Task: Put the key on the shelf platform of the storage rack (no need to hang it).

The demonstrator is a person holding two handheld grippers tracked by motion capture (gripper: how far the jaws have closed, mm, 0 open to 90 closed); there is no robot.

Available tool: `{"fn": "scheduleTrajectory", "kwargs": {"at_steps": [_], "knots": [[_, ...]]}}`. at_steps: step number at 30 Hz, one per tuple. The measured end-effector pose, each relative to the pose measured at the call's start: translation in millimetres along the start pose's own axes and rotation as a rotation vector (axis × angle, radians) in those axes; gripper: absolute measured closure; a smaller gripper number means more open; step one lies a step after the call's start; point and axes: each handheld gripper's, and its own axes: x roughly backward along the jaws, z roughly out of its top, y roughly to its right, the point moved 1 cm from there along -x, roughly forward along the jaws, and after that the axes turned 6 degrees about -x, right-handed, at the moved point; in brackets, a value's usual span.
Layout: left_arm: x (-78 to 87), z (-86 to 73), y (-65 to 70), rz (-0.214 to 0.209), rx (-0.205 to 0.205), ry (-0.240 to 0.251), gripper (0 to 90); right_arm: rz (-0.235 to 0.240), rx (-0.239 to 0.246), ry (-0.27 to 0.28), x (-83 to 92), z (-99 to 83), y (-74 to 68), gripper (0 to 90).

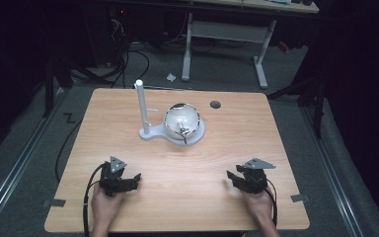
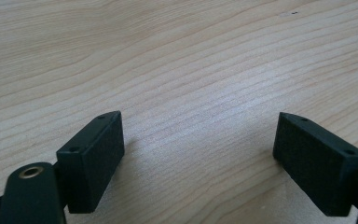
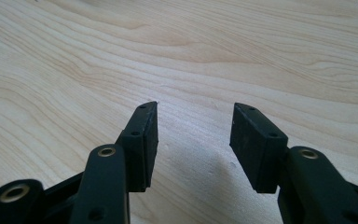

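Note:
A white stand [image 1: 150,132] with a tall post [image 1: 141,104] rests mid-table, and a shiny round globe [image 1: 181,120] sits on its disc-shaped end. Near the front left edge my left gripper [image 1: 137,177] lies low over the wood, held by a hand. Its jaws are spread wide in the left gripper view [image 2: 198,140], bare wood between them. At the front right my right gripper [image 1: 228,176] rests the same way. In the right gripper view [image 3: 195,126] its jaws stand apart with nothing between them.
The wooden table [image 1: 128,207] has a dark round hole [image 1: 215,104] near its far edge. Beyond it stands a white desk frame [image 1: 224,34] on grey carpet. Cables trail on the floor at the left.

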Motion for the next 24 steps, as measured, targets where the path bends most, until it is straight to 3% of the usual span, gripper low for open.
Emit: {"fn": "scheduleTrajectory", "kwargs": {"at_steps": [24], "knots": [[0.0, 0.0, 0.0, 0.0, 0.0, 0.0, 16.8, -0.01, -0.024, -0.02, -9.7, -9.7, 4.5, 49.8]]}}
